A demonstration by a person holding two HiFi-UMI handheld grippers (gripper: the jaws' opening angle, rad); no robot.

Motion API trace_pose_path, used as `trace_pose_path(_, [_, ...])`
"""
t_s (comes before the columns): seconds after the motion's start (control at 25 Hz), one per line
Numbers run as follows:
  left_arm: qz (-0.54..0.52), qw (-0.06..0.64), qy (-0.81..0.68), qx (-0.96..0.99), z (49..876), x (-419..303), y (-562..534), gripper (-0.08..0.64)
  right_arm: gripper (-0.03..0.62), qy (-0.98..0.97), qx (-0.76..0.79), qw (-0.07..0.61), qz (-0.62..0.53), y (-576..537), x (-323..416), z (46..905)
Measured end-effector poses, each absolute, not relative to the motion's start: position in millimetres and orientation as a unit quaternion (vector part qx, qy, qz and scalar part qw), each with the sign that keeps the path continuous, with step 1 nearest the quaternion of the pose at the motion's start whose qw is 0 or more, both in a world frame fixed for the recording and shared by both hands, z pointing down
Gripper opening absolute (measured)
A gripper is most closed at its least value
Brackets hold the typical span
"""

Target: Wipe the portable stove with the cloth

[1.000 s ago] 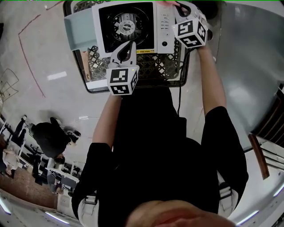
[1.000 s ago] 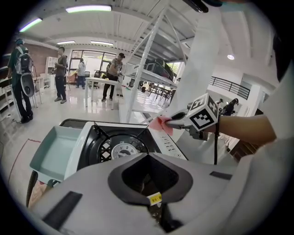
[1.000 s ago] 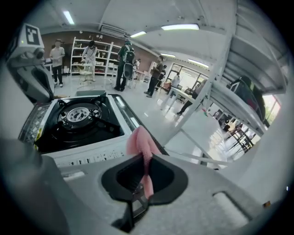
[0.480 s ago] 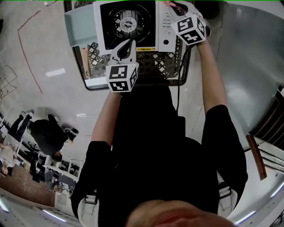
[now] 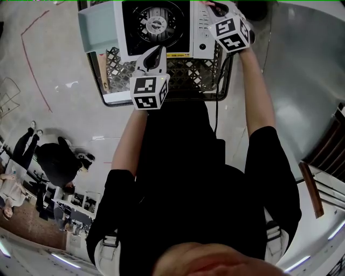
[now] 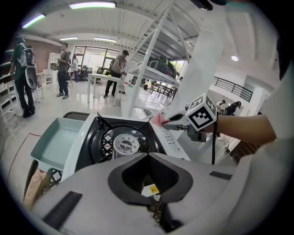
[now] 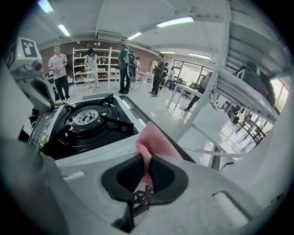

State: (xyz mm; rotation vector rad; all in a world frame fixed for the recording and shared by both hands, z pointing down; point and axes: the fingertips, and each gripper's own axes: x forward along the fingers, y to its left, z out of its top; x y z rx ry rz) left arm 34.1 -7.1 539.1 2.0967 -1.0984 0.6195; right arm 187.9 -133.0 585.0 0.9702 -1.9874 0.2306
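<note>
1. Portable stove (image 5: 156,27) sits at 12 o'clock in the head view, on top of a black lattice crate (image 5: 188,81). Its black burner well is toward 9 o'clock and its white control strip toward 3 o'clock.
2. Right gripper (image 5: 214,7) is at the stove's 2 o'clock corner, over the far end of the control strip.
3. Right gripper view: the jaws of the right gripper (image 7: 146,176) are clenched on a pink cloth (image 7: 154,142). The cloth is pinched in a fold and sticks out past the tips toward 12 o'clock. The stove (image 7: 87,121) lies at 10 o'clock of the cloth.
4. Cloth is down at the white top by the far edge. Contact with the surface is not clear.
5. Left gripper (image 5: 155,53) is at the stove's 6 o'clock edge, pointing at the burner.
6. Left gripper view: the jaws of the left gripper (image 6: 149,183) are pressed together with nothing between them. Only the stove's yellow sticker shows through the hollow.
7. Pale teal tray (image 5: 97,32) lies just beside the stove at its 9 o'clock.
</note>
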Motion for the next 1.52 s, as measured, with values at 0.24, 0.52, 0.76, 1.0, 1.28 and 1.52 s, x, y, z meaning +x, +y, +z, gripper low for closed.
trace_pose_path(0.24, [0.240, 0.339, -0.424, 0.805, 541, 31, -3, -0.001, 0.018, -0.805, 0.391, 0.434, 0.106, -119, 183, 586])
trace_pose_path(0.52, [0.243, 0.337, -0.420, 0.806, 543, 32, 10, 0.000, 0.018, -0.805, 0.388, 0.436, 0.106, -99, 178, 586])
trace_pose_path(0.76, [0.248, 0.337, -0.415, 0.808, 547, 34, 21, -0.002, 0.018, -0.806, 0.384, 0.438, 0.108, -80, 174, 587])
trace_pose_path(1.0, [0.251, 0.336, -0.413, 0.809, 548, 35, 27, 0.000, 0.018, -0.809, 0.377, 0.437, 0.114, -57, 168, 587])
trace_pose_path(1.28, [0.255, 0.335, -0.409, 0.810, 550, 37, 31, 0.000, 0.018, -0.809, 0.380, 0.429, 0.132, -34, 164, 586])
trace_pose_path(1.52, [0.258, 0.336, -0.406, 0.810, 552, 40, 36, 0.000, 0.018, -0.809, 0.383, 0.417, 0.159, -11, 160, 585])
